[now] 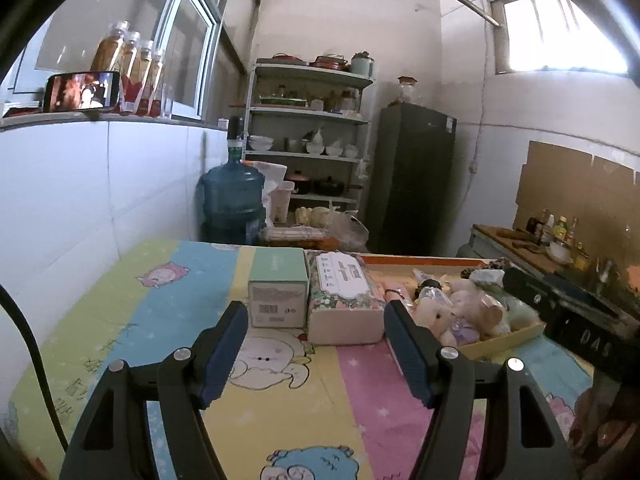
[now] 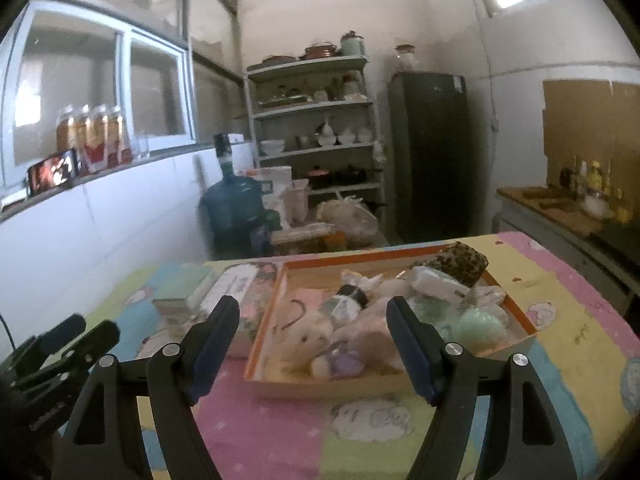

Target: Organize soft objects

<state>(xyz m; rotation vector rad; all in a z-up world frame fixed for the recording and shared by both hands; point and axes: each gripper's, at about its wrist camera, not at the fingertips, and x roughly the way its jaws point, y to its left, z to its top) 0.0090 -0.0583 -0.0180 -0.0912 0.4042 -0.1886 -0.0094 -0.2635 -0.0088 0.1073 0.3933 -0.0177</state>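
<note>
An orange-rimmed tray (image 2: 262,336) on the table holds several soft things: a pale pink plush toy (image 2: 308,334), green fluffy balls (image 2: 478,322) and a speckled dark sponge block (image 2: 462,262). The tray (image 1: 516,332) and plush (image 1: 460,310) also show in the left wrist view. A floral tissue pack (image 1: 344,296) and a mint green box (image 1: 278,288) stand left of the tray. My left gripper (image 1: 316,320) is open and empty, just short of the box and tissue pack. My right gripper (image 2: 312,312) is open and empty, above the tray's near side.
The table carries a pastel cartoon cloth (image 1: 280,412). White tiled wall (image 1: 80,184) runs along the left. Beyond the table stand a blue water jug (image 1: 232,200), a shelf of dishes (image 1: 312,136) and a dark fridge (image 1: 412,176). A counter with bottles (image 1: 532,240) is at right.
</note>
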